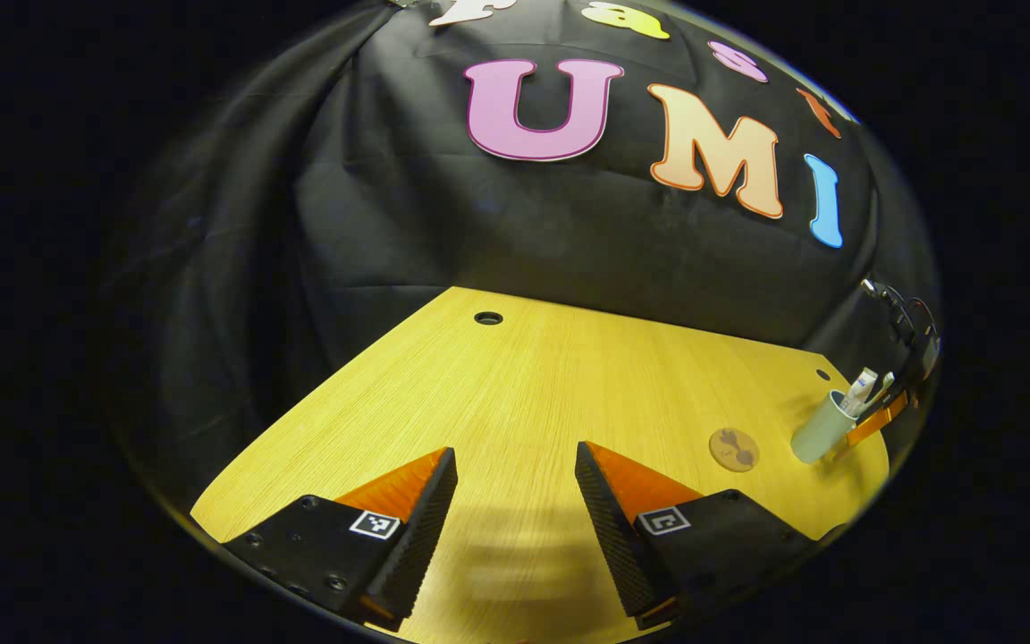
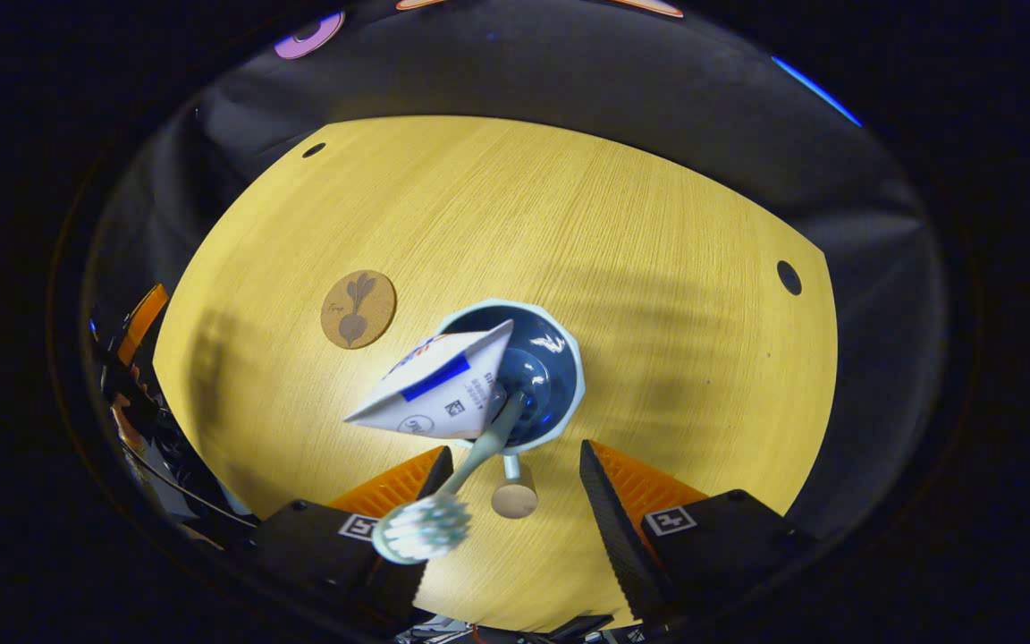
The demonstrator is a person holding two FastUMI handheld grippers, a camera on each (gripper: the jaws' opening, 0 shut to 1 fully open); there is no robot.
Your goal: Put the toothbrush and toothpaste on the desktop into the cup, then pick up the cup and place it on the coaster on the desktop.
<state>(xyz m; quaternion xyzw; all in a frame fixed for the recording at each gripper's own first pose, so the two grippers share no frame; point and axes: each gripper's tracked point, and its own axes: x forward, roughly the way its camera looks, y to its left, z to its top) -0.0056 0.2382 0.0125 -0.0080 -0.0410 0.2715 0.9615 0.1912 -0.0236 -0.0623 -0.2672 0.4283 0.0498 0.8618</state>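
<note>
The right gripper's fingers [image 2: 421, 492] are standing wide apart at the bottom of the right gripper view, holding nothing, hovering above the cup [image 2: 569, 394]. The left gripper's fingers [image 1: 430, 501] are likewise spreading wide and empty at the bottom of the left gripper view. The wooden worktop [image 2: 569, 224] is lying bare around them. The cup is sitting at centre frame, already carrying the toothpaste [image 2: 439, 389] and the toothbrush [image 2: 421, 528], both leaning out toward the lower left. The coaster [image 2: 358, 309] is waiting just beside the cup, upper left of it, not yet bearing it. Judging by this, loading is done; grasping and moving the cup remains. Nothing is blocking the short path.
</note>
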